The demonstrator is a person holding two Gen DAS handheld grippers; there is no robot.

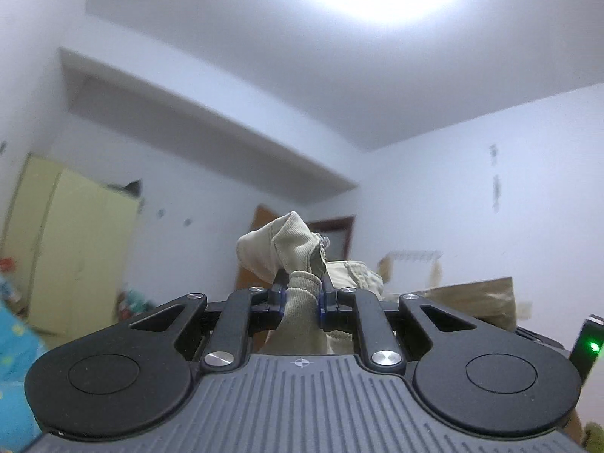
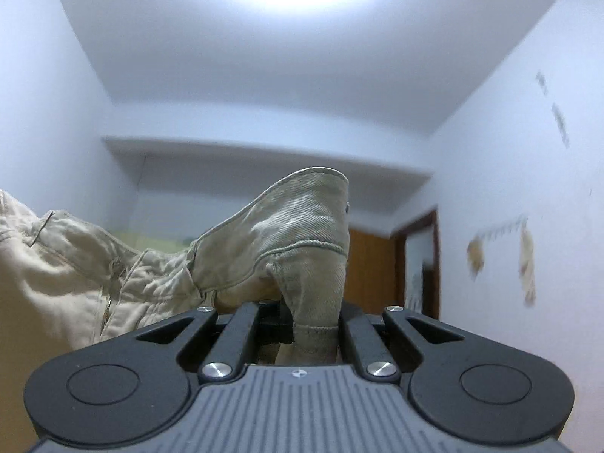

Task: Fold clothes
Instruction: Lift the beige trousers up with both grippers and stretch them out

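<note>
A pair of beige trousers hangs in the air between two hand-held grippers, both tilted up toward a white ceiling lit by a bright lamp. The left hand-held gripper is clamped on a bunched fold of the ribbed beige cloth, which rises in a peak above its blue-edged pads and drops away below them. The right hand-held gripper is likewise closed tight on a thick hemmed edge of the garment; from that grip the fabric arches up and spreads away to the left of the right wrist view, where the fly and a pocket seam show. No table, bed or floor appears under the trousers in either view, so what lies beneath them cannot be told. Behind, in the left wrist view, a pale yellow wardrobe stands by the left wall, a brown door shows behind the raised cloth, and a cardboard box sits at the right. A rack of hooks is blurred on the right wall in the right wrist view.
</note>
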